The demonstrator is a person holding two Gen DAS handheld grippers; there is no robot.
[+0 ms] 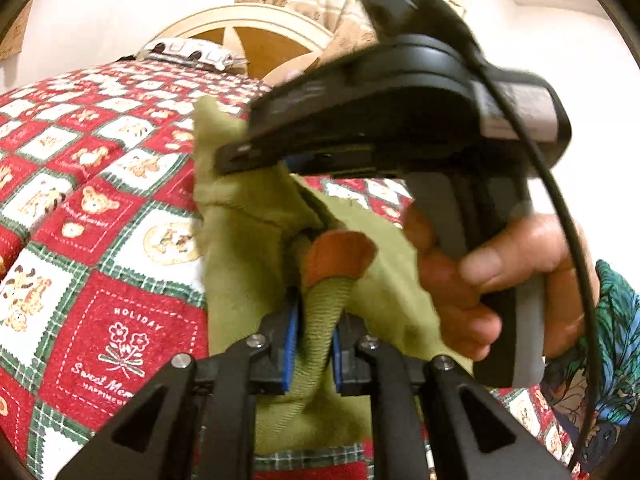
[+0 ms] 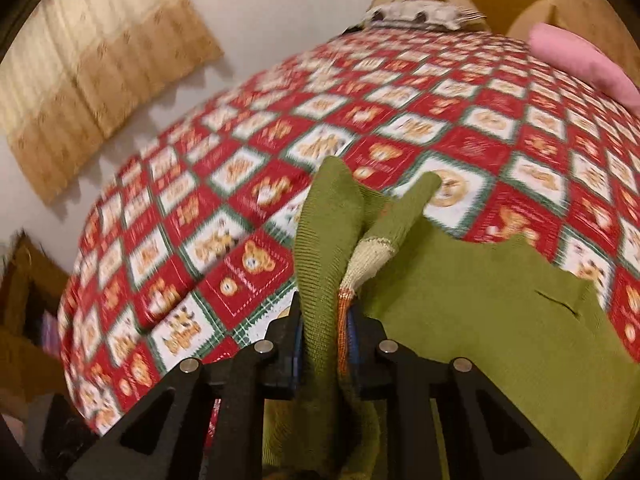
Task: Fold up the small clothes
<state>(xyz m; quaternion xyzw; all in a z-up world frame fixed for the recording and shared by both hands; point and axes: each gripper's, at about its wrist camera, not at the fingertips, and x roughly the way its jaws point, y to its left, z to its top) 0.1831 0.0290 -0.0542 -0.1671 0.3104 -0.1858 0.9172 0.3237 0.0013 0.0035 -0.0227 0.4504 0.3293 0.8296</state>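
A small olive-green knit garment point(image 1: 256, 216) with an orange patch point(image 1: 338, 252) hangs above the bed. My left gripper point(image 1: 314, 344) is shut on its ribbed green edge point(image 1: 320, 320). My right gripper, seen in the left wrist view point(image 1: 256, 152), is just ahead and pinches another part of the same garment. In the right wrist view the right gripper point(image 2: 326, 332) is shut on a ribbed green band with an orange and cream strip point(image 2: 344, 300), and the garment's body point(image 2: 500, 320) spreads to the right.
A bed with a red, white and green teddy-bear quilt point(image 1: 100, 200) lies below. A pillow point(image 1: 188, 54) and a wooden headboard point(image 1: 256, 36) are at the far end. A pink pillow point(image 2: 580, 64) sits at the right, a tan curtain point(image 2: 92, 76) at the left.
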